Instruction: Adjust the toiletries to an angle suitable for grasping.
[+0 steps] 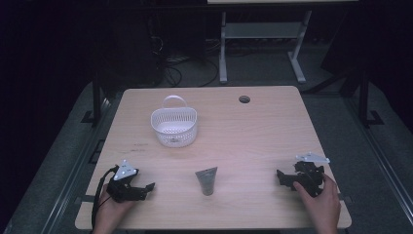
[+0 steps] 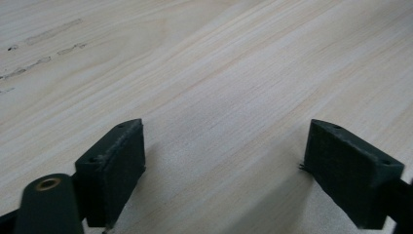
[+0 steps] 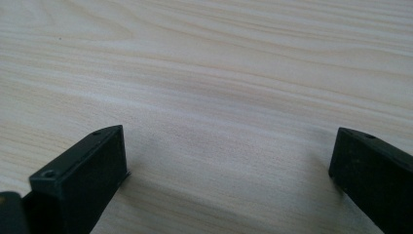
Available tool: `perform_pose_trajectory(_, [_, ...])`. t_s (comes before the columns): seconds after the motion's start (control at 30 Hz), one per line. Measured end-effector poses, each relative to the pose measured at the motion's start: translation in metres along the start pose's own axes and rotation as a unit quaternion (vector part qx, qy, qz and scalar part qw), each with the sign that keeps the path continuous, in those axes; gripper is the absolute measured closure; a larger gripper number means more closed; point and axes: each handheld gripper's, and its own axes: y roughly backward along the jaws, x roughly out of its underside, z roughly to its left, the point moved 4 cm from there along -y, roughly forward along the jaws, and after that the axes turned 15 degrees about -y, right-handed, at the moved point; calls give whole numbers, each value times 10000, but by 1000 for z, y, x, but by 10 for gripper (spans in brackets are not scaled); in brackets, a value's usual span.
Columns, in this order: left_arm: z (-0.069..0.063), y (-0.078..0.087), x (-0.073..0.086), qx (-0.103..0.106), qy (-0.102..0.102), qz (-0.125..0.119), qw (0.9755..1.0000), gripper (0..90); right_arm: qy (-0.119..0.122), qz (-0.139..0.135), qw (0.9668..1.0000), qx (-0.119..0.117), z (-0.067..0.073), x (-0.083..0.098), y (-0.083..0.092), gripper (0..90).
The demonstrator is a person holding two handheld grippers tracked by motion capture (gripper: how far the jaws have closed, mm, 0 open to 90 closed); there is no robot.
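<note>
Both grippers rest spread on the wooden table, the grey tube lying between them.

Nearest the high camera, the left gripper (image 1: 146, 187) and right gripper (image 1: 282, 178) sit near the front edge of the table (image 1: 253, 126), each held by a hand, jaws apart with nothing but bare wood between them in both gripper views. A grey squeeze tube (image 1: 207, 180) lies flat well apart from either, cap end toward the person. Farther back stands a white plastic basket (image 1: 174, 127), seemingly empty. To pick the tube cleanly, I judge it best to close across its narrower body near the cap, low to the table, then lift level before carrying toward the basket.
</note>
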Motion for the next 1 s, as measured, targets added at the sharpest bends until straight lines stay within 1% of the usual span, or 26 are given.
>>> perform_pose_trajectory(0.07, [0, 1, 0, 6, 6, -30, 10000, 219, -3, 0, 10000, -1, 0, 0, 0, 0])
perform_pose_trajectory(0.1, [0, 2, 0, 32, 27, -34, 10000, 219, -1, 1, 10000, -1, 0, 0, 0, 0])
perform_pose_trajectory(0.13, [1, 4, -1, 92, 64, -55, 9999, 295, 9, -4, 10000, -1, 0, 0, 0, 0])
perform_pose_trajectory(0.2, [1, 4, -1, 119, 49, -60, 9999, 392, 6, -2, 10000, -2, 0, 0, 0, 0])
perform_pose_trajectory(0.23, [1, 6, -2, 225, 76, -72, 9997, 392, 9, -3, 10000, -2, 0, 0, 0, 0])
perform_pose_trajectory(0.27, [1, 7, -4, 298, 69, -94, 9995, 471, 7, -2, 10000, -2, 0, 0, 0, 0])
perform_pose_trajectory(0.3, [0, 10, -6, 313, 39, -101, 9994, 510, 11, -4, 10000, -1, 0, 0, 0, 0])
perform_pose_trajectory(0.37, [-2, 12, -11, 444, 54, -93, 9990, 614, 5, -2, 10000, -2, 0, 0, 0, 0])
perform_pose_trajectory(0.43, [-4, 14, -15, 500, 6, -49, 9987, 694, 9, -3, 10000, -2, 0, 0, 0, 0])
perform_pose_trajectory(0.5, [-7, 15, -18, 573, -87, 35, 9983, 767, 5, -3, 10000, -1, 0, 0, 0, 0])
perform_pose_trajectory(0.6, [-10, 18, -22, 667, -109, 41, 9977, 892, 5, -2, 10000, -2, 0, 0, 0, 0])
perform_pose_trajectory(0.73, [-11, 22, -28, 741, -132, 71, 9971, 898, 8, -4, 10000, -2, 0, 0, 0, 0])
perform_pose_trajectory(0.83, [-14, 26, -34, 850, -177, -1, 9962, 897, 9, -5, 10000, -3, 0, 0, 0, 0])
perform_pose_trajectory(1.0, [-17, 29, -45, 919, -253, -95, 9954, 897, 14, -1, 10000, -2, 0, 0, 0, 0])
